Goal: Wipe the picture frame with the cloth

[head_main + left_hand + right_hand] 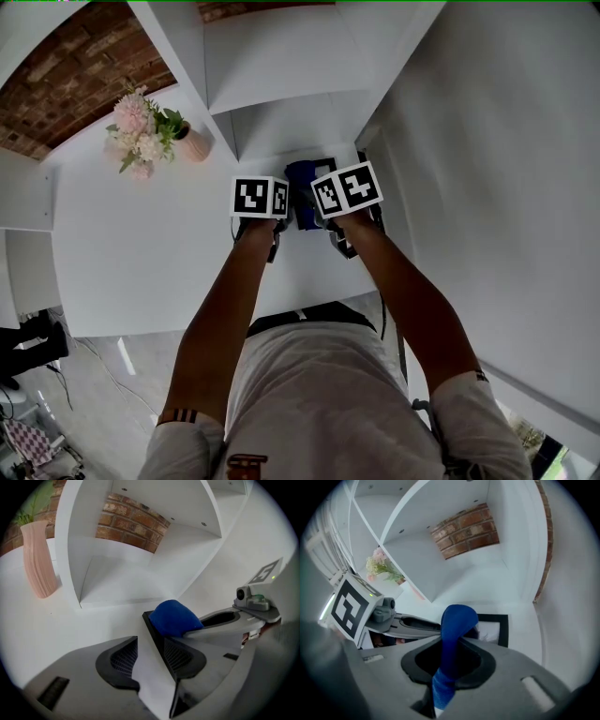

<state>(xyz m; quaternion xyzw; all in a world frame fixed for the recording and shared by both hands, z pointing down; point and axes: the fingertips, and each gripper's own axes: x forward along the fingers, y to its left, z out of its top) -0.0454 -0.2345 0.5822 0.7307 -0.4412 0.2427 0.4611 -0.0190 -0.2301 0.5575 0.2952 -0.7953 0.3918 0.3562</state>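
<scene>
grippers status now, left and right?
left gripper: shut on the picture frame.
right gripper: shut on the blue cloth.

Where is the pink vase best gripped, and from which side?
Probably at the mid-body of the pink vase, below the flowers, coming in level over the table from the side away from the shelf unit, which stands close. The vase is upright, tall and slender, so jaws could close across it.

You worked in a home-style room: a white bench [141, 253] stood beside white shelving [272, 56], a brick wall [75, 84] and a pink vase [194, 142] of flowers [137, 127].
</scene>
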